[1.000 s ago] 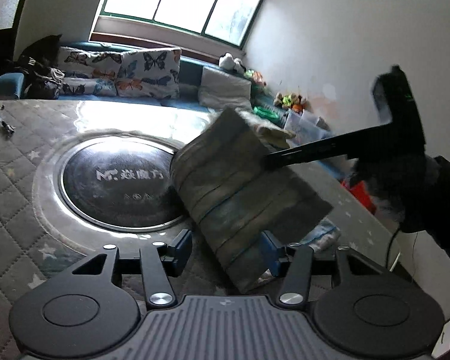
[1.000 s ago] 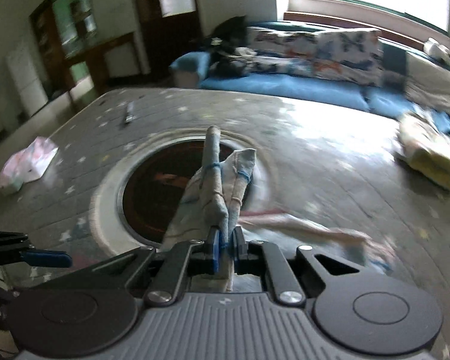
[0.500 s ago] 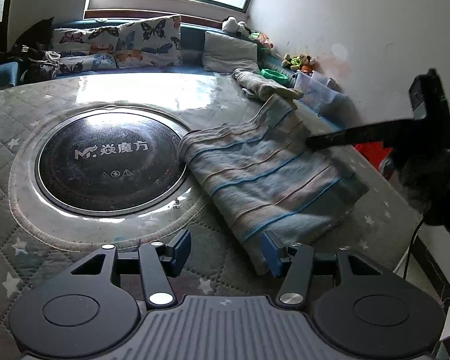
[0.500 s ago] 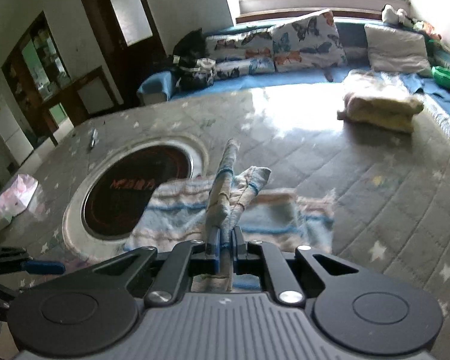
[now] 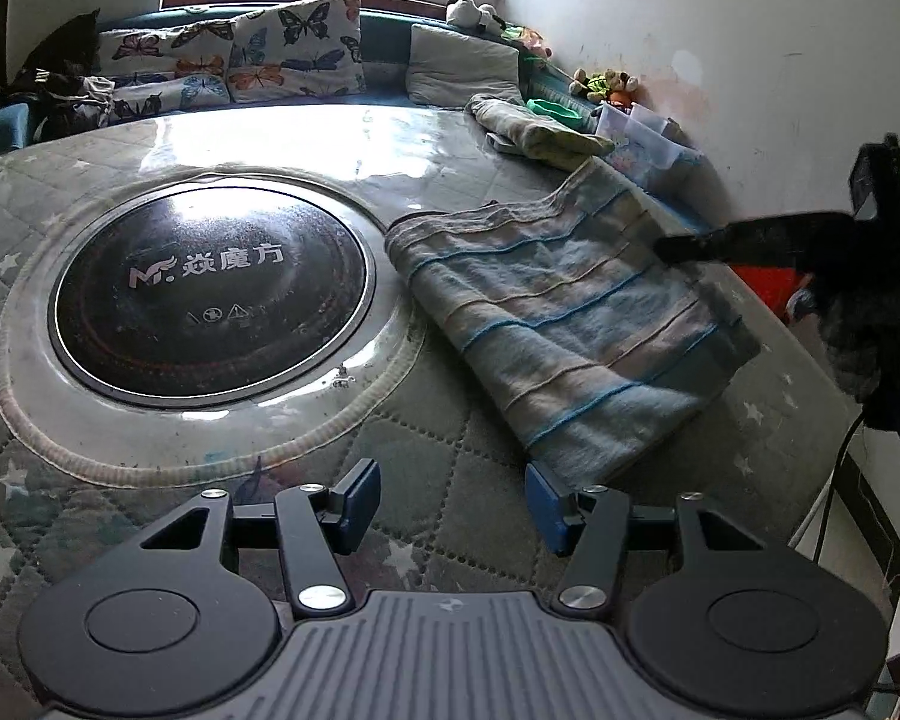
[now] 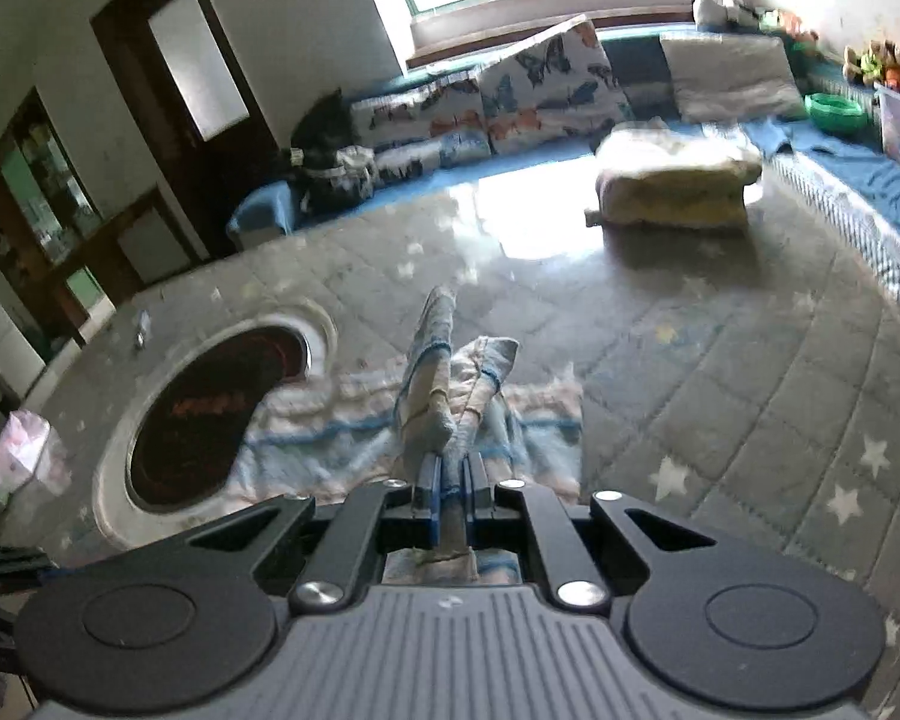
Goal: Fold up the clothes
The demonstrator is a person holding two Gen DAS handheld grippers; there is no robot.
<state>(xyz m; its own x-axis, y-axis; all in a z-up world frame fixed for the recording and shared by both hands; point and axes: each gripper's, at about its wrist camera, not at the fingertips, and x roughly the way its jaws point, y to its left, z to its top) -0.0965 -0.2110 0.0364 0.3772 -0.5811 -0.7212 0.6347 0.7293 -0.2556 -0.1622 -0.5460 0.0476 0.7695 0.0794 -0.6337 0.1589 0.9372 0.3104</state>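
Your cloth (image 5: 570, 324): grey-beige w/ blue stripes | your bench cover (image 5: 450, 516): grey-green quilted, white stars | hob disc (image 5: 210, 288): black, white logo | cushions (image 5: 294, 54): white, butterfly print | pads (image 5: 363, 501): blue

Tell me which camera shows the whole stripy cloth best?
The left wrist view. There the stripy cloth lies spread on the quilted table, nearly all visible. The right wrist view is blurry and shows only part of it, bunched up where the right claw pinches its edge.
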